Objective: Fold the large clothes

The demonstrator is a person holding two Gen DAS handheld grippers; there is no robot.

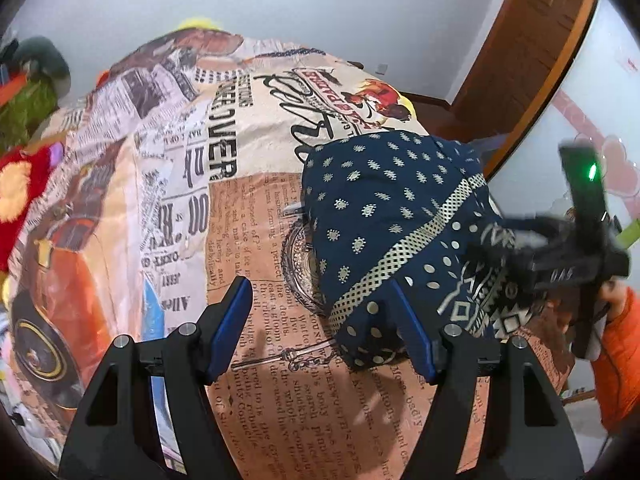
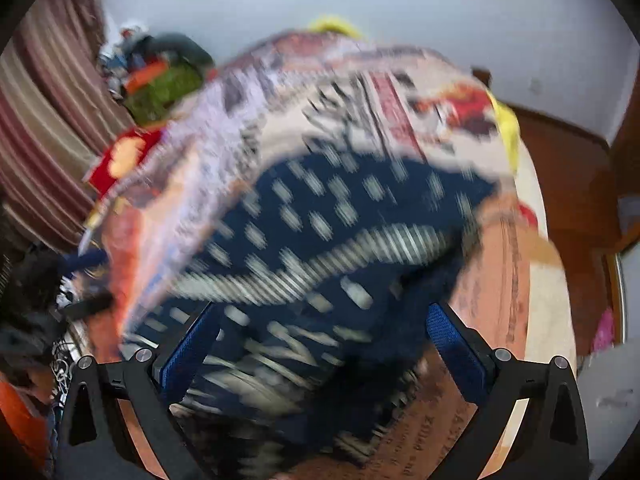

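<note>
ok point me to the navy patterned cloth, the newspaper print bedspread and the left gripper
navy patterned cloth (image 1: 384,208), left wrist view, on its dotted upper panel
newspaper print bedspread (image 1: 224,148), left wrist view, on the large black lettering
left gripper (image 1: 320,304), left wrist view, midway between its blue-padded fingertips

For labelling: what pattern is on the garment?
Navy garment with cream motifs; clearest in left wrist view.

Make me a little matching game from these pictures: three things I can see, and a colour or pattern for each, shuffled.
Things:
1. garment
2. bedspread
3. gripper pads

Looks:
A. plain blue
B. navy with pale dots and a checked band
C. newspaper print with a vintage car

Pairs: 1-B, 2-C, 3-A
</note>
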